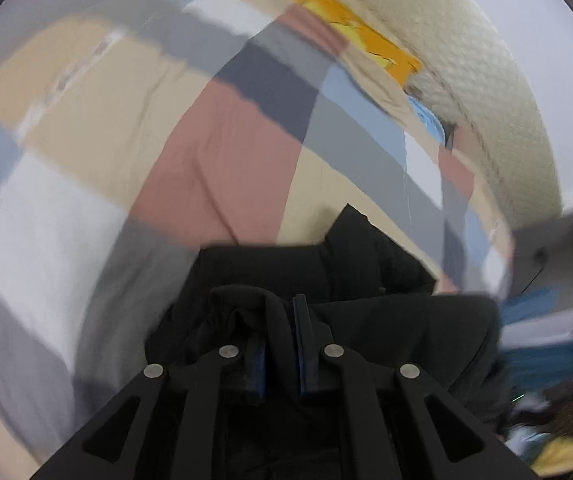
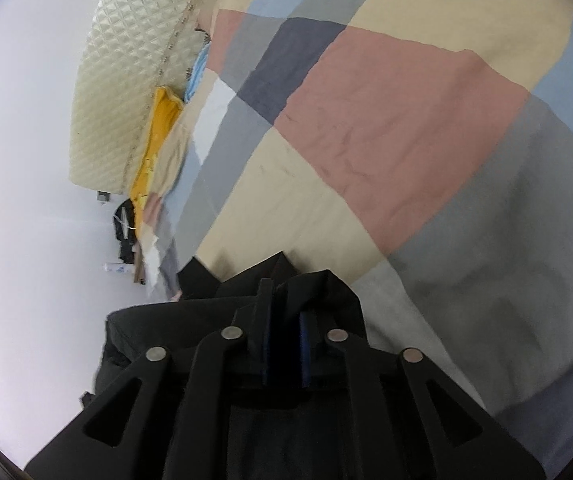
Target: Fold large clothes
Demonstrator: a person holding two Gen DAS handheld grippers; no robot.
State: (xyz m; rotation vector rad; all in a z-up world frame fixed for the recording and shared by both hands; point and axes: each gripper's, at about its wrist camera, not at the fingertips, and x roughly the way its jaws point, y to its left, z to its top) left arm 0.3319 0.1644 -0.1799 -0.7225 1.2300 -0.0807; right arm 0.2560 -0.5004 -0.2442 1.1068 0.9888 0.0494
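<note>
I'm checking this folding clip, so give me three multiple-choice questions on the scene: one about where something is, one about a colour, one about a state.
1. Where does the black garment lie?
A. On the patchwork bedspread
B. On a wooden chair
C. In a basket

2. What colour is the cloth wedged between the bedspread's edge and the quilted mattress?
A. Green
B. Yellow
C. Purple

3. What is between the fingers of the left hand-held gripper?
A. Nothing
B. A fold of black fabric
C. A pillow

Answers:
1 A: the garment rests on the checked bedspread in both views.
2 B: a yellow strip shows beside the cream mattress.
3 B: dark fabric bunches between the nearly closed fingers.
</note>
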